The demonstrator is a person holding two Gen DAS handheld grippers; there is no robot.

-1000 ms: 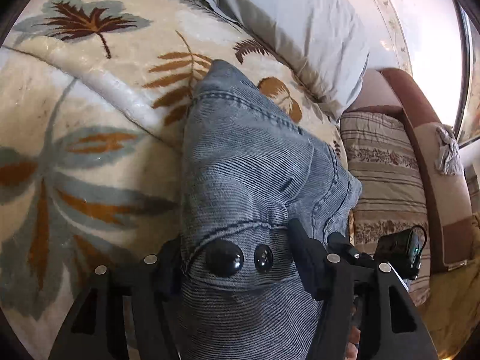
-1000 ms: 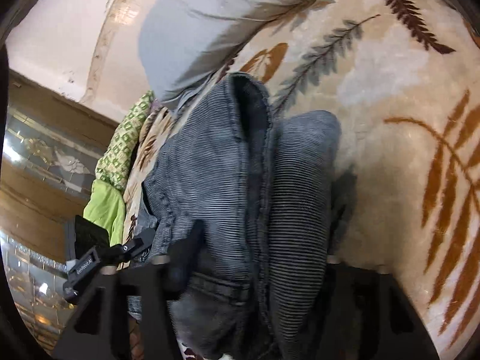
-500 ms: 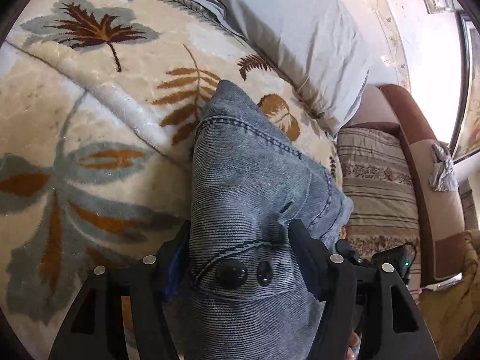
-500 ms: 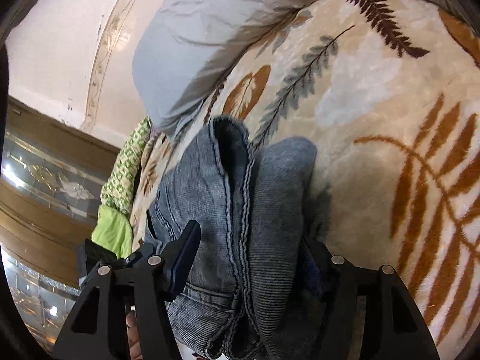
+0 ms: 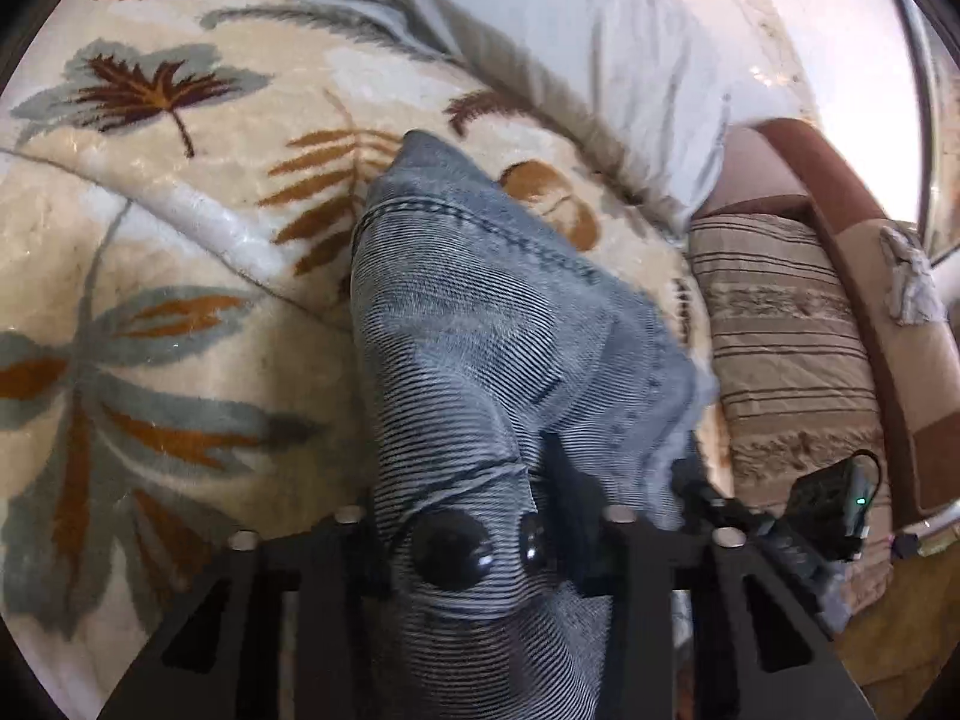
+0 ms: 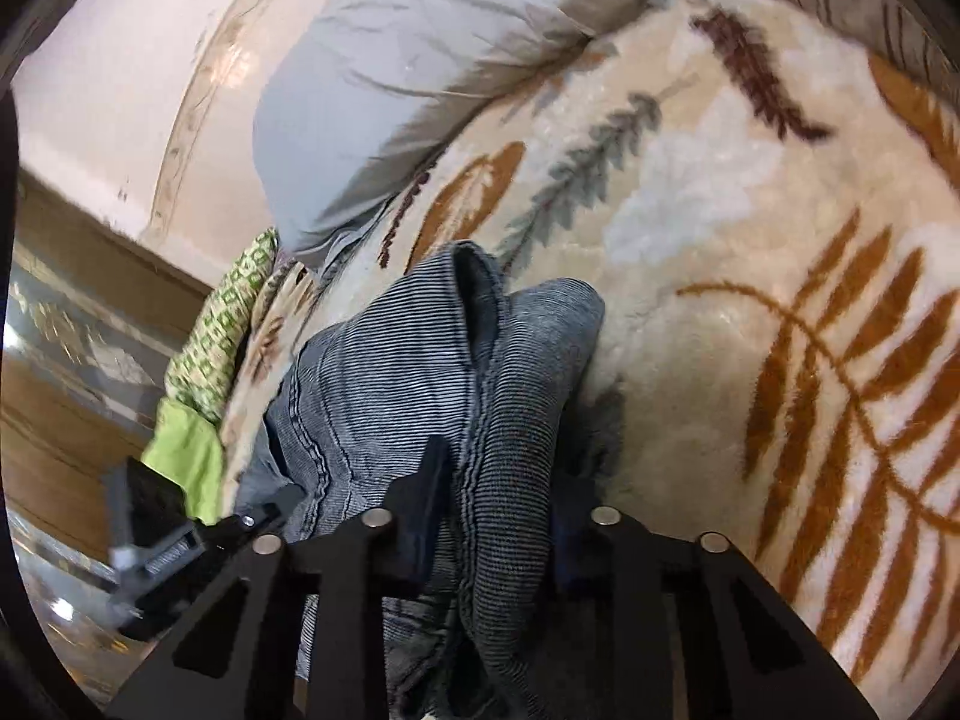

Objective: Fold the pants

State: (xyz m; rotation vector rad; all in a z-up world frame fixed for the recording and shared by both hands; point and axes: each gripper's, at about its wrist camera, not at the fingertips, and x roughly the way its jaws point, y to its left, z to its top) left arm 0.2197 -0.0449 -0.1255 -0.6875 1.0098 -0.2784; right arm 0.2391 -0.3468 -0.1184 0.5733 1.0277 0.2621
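Left wrist view: the faded blue-grey denim pants (image 5: 480, 330) lie bunched on a cream plush blanket with brown and grey leaf prints (image 5: 150, 312) spread over the bed, their stitched hem pointing toward 12 o'clock. The left gripper (image 5: 474, 516) has its black fingers (image 5: 564, 498) on either side of the waistband at 6 o'clock, by two dark round buttons (image 5: 450, 549). The fingers are closing, the cloth squeezed between them and puckering there — a hold at the waist, probably so this end can be lifted and carried over. A pale grey pillow (image 5: 570, 48) lies at 1 o'clock, a brown striped cushion (image 5: 780, 348) at 3 o'clock.

Right wrist view: the same denim pants (image 6: 420, 372) show as thick stacked layers, a seamed edge running from 12 down to 6 o'clock. The right gripper (image 6: 504, 480) straddles that stack, its black fingers (image 6: 432, 480) closing with the doubled cloth pressed between them — likely taking all layers at once so they stay aligned. The leaf-print blanket (image 6: 750, 210) fills the 3 o'clock side; the grey pillow (image 6: 390, 90) sits at 11 o'clock, and a green patterned cloth (image 6: 222, 324) at 9 o'clock hangs off the bed's edge. With both ends pinched, the next fold looks ready to begin.
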